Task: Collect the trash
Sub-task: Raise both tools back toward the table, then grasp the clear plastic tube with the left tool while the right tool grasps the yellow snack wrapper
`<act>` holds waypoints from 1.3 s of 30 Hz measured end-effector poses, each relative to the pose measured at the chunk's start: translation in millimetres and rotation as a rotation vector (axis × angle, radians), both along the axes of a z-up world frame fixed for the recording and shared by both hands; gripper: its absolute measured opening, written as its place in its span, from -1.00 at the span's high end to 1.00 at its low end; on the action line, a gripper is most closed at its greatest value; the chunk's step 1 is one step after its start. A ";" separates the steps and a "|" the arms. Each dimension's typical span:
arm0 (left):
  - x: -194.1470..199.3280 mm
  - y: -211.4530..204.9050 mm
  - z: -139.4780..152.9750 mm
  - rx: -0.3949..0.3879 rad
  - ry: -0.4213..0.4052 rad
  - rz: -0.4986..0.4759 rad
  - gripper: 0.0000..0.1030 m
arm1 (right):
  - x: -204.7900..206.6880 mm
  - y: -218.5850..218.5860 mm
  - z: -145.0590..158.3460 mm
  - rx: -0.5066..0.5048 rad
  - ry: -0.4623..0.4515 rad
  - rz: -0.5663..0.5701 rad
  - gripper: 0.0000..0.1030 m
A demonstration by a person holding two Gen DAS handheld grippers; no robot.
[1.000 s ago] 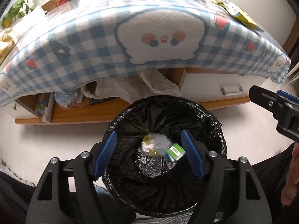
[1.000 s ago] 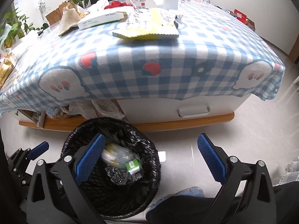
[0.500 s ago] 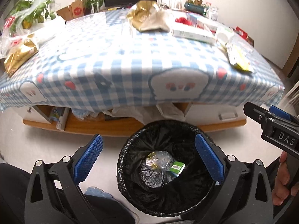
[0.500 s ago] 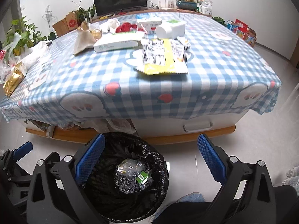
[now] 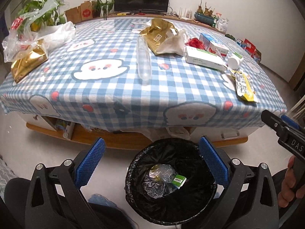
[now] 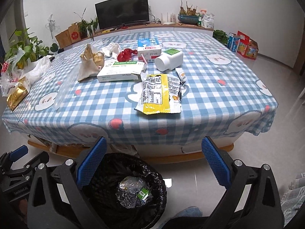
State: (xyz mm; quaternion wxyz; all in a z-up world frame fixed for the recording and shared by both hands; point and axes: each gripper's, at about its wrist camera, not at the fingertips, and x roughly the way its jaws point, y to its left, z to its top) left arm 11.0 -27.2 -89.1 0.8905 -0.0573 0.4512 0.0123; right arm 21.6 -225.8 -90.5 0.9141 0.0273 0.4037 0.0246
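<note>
A black-lined trash bin stands on the floor before the table and holds a clear wrapper and a small green box; it also shows in the right wrist view. My left gripper is open and empty, above the bin's left side. My right gripper is open and empty, right of the bin. On the checked tablecloth lie a yellow snack bag, a white tablet box, a white bottle, a clear plastic bottle and gold bags.
A milk carton, red wrapper and crumpled tissue lie further back. Plastic bags and plants sit at the table's left. A TV stands against the far wall. Drawers and clutter are under the table.
Both grippers have risen and tilted up, so the tabletop now shows in full. The left gripper opened wider. The trash stays in the bin.
</note>
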 end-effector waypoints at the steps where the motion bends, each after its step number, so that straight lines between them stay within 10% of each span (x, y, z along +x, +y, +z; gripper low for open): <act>1: 2.2 1.9 2.6 -0.004 -0.002 0.004 -0.88 | 2.4 1.2 2.1 -0.005 -0.003 0.003 -0.85; 39: 195.0 44.9 7.3 0.059 0.072 0.051 -0.82 | 134.9 -1.4 -16.6 -0.055 0.110 0.012 -0.84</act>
